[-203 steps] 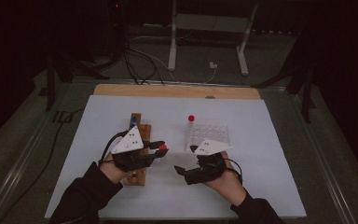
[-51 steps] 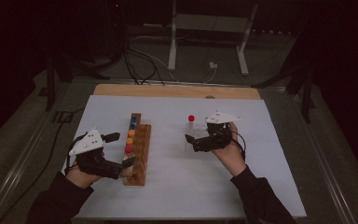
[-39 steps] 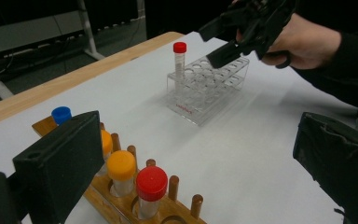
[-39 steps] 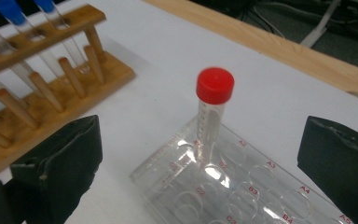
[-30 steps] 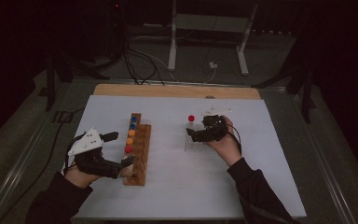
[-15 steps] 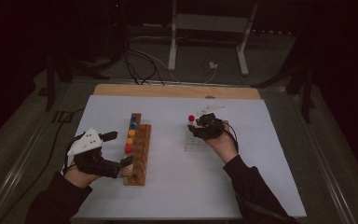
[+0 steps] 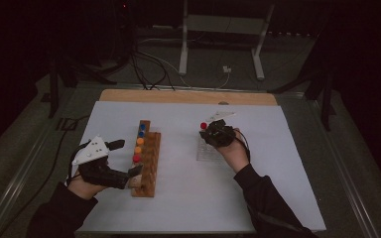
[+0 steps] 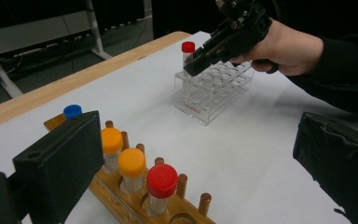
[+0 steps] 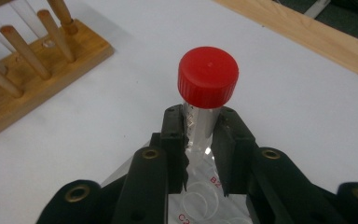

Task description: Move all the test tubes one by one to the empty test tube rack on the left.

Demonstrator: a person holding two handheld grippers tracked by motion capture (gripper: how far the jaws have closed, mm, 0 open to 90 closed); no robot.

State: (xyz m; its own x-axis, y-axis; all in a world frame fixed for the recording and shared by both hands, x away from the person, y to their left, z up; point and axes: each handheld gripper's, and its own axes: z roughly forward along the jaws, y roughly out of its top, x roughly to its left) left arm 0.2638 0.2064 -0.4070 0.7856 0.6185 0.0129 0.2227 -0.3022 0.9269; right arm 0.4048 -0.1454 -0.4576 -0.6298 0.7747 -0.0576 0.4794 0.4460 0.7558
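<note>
Right gripper [image 9: 200, 140] clamped on red-capped tube [image 9: 206, 88] in clear rack [image 8: 213, 91]; left gripper [image 8: 191, 154] open. Tilted pull could tip rack.

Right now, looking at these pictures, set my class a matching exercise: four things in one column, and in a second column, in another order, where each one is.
Things
1. red-capped tube
2. blue-capped tube
3. left gripper
4. wooden strip

Places
A. along the far edge of the white table top
B. at the near end of the wooden rack
C. between the right gripper jaws, standing in the clear rack
D. in the wooden rack, at the far end of its row of caps

Pairs: 1-C, 2-D, 3-B, 4-A
</note>
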